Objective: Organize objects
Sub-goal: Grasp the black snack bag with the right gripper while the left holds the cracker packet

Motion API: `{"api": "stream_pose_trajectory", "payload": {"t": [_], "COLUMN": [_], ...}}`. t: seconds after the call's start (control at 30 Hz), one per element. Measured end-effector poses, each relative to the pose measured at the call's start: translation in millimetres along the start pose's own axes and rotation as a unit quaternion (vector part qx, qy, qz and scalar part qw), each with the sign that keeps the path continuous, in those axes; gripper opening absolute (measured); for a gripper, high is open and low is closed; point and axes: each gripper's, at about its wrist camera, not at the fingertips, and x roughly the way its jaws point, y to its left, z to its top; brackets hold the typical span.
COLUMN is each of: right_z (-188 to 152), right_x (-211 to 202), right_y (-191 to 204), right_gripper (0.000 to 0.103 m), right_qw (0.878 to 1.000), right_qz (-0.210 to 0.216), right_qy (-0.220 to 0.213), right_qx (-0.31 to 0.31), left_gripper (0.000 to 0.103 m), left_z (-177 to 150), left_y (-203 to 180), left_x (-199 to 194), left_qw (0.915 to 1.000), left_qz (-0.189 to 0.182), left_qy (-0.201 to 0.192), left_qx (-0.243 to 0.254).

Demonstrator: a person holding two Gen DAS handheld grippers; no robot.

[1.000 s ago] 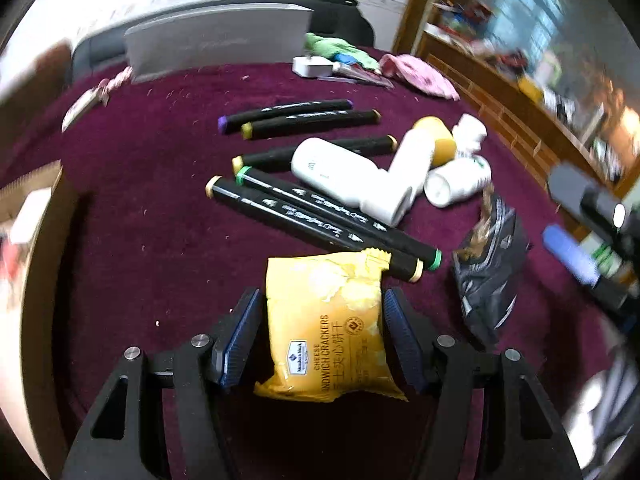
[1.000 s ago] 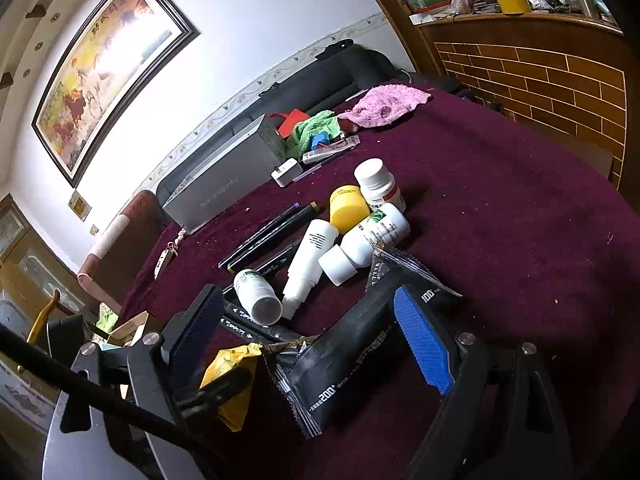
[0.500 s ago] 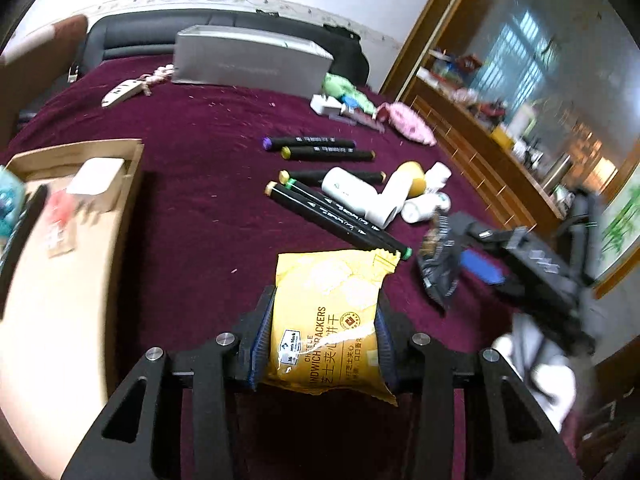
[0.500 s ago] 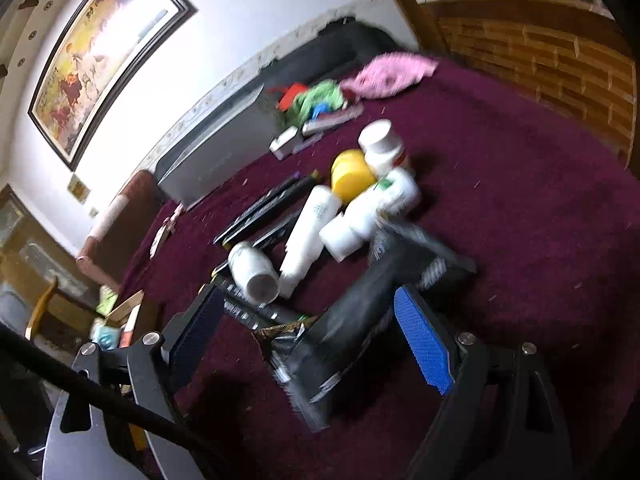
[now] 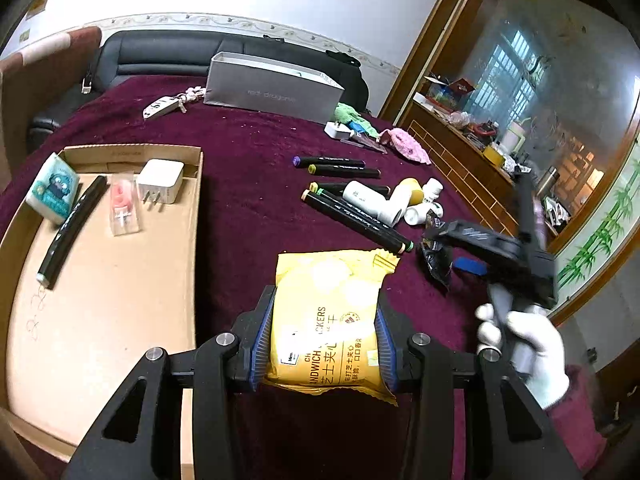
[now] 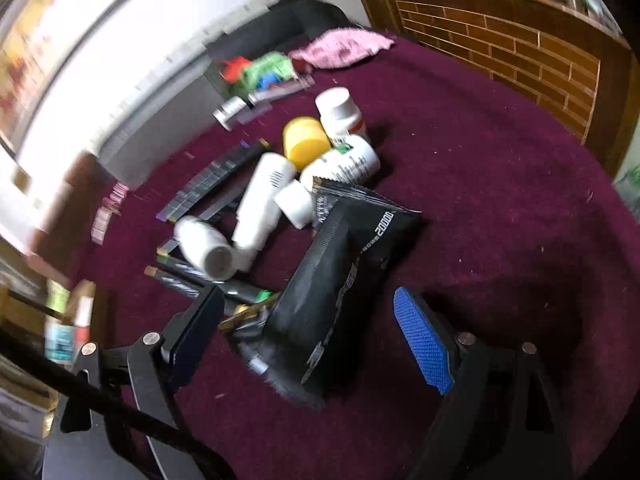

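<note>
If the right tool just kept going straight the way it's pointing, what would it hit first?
Most likely the black foil packet lying on the maroon tablecloth, already between the right tool's open jaws; depth is uncertain.

This is someone's living room, lived-in and a bit cluttered. A black leather sofa (image 5: 168, 56) runs along the white wall, which carries a patterned border strip (image 5: 224, 22), and a large framed painting (image 6: 44, 40) hangs higher up. A table under a dark red velvety cloth (image 5: 248, 148) fills the middle, strewn with household odds and ends: marker pens (image 5: 352, 216), white pill bottles (image 5: 368, 198), a phone charger (image 5: 160, 186), a pink cloth (image 5: 404, 148). To one side stands a wooden cabinet with brick-pattern panels (image 6: 520, 52), its top crowded with jars and boxes, beside a big wood-framed mirror (image 5: 560, 92) showing a window.
</note>
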Motion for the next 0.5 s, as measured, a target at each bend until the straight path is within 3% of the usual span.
{"api": "stream_pose_trajectory", "payload": {"t": [0.03,0.1,0.17,0.33,0.5], "right_z": [1.0,0.9,1.1,-1.6,-11.2], "right_x": [7.6,18.6,16.6,3.9,-30.4], "right_y": [3.8,7.6,6.6,-12.5,-11.4], "right_gripper": [0.082,0.060,0.030,0.026,0.023], "right_qw": [1.000,0.999,1.000,1.000,0.996], "right_qz": [-0.015,-0.027,-0.022,0.014,0.085], "right_qy": [0.009,0.018,0.007,0.019,0.025], "right_qx": [-0.006,-0.015,-0.017,0.010,0.012], "left_gripper": [0.039,0.039,0.039,0.039,0.039], "left_z": [-0.2,-1.8,-2.7,-4.5,-3.6], "left_y": [2.3,7.6,13.9,34.5,62.7], "left_x": [-3.3,-10.7,-18.3,-29.3,-47.4], "left_qw": [1.0000,0.9999,0.9998,0.9992,0.9973], "left_qz": [0.000,0.001,0.003,0.006,0.019], "left_qy": [-0.004,-0.010,-0.017,-0.023,-0.041], "left_qx": [-0.002,-0.005,-0.010,-0.032,-0.058]}}
